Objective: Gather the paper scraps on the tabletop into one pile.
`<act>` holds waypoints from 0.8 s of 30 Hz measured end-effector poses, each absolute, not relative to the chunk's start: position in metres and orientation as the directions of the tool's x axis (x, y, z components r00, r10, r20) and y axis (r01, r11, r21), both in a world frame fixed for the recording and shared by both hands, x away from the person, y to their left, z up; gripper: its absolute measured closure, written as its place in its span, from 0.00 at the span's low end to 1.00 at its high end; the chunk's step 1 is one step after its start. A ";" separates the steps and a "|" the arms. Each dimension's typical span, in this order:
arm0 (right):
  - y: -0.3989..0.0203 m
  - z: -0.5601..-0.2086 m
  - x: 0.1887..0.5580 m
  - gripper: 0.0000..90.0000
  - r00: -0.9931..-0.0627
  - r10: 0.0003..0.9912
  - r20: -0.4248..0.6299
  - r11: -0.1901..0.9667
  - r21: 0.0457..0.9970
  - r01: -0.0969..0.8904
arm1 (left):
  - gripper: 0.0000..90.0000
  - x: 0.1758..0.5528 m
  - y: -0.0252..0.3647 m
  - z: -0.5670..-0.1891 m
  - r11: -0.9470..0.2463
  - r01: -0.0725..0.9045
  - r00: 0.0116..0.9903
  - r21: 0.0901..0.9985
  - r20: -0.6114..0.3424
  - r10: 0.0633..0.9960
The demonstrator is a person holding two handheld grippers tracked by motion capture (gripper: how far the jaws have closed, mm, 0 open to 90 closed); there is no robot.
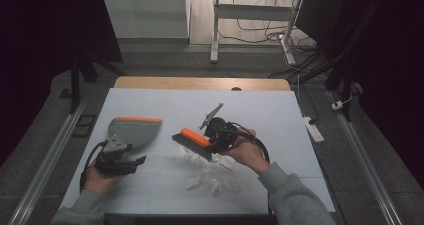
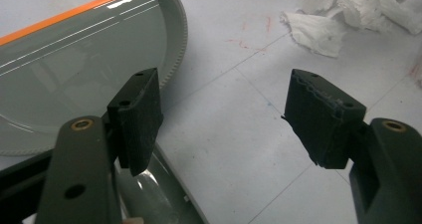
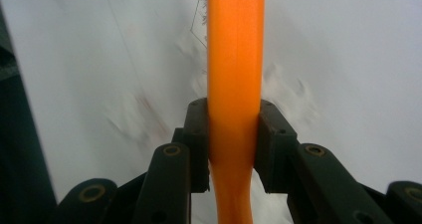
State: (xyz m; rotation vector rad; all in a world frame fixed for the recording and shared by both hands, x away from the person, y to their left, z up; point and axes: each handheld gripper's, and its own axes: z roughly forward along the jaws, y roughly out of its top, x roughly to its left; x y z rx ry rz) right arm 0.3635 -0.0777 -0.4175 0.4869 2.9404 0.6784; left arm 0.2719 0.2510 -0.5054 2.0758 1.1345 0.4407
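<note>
A grey dustpan (image 1: 134, 130) with an orange edge lies flat at the table's left. My left gripper (image 1: 136, 162) rests just in front of it, near the table's front edge. In the left gripper view its jaws (image 2: 224, 92) stand open over bare table, with the dustpan (image 2: 74, 59) to their left. My right gripper (image 1: 207, 142) is shut on the orange handle of a hand brush (image 1: 192, 140), which it holds over crumpled white paper scraps (image 1: 205, 170) at the table's middle. In the right gripper view both pads clamp the brush handle (image 3: 234, 59). The paper scraps (image 2: 338, 15) lie beyond the left jaws.
The white table top (image 1: 280, 115) has a wooden strip along its far edge. Beyond it are a desk frame (image 1: 216, 30) and cables on the floor. A power strip (image 1: 314, 129) lies off the table's right side.
</note>
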 end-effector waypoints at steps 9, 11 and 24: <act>-0.028 -0.435 0.361 0.78 -0.934 0.346 0.094 0.801 0.489 0.346 | 0.35 0.271 0.261 -0.504 -0.326 0.588 0.529 0.740 -0.046 0.847; -0.014 -0.444 0.362 0.78 -0.933 0.344 0.106 0.797 0.493 0.349 | 0.35 0.272 0.262 -0.504 -0.325 0.589 0.526 0.740 -0.046 0.849; -0.018 -0.471 0.392 0.78 -0.875 0.459 0.154 0.730 0.495 0.471 | 0.36 0.272 0.265 -0.505 -0.324 0.590 0.526 0.740 -0.047 0.849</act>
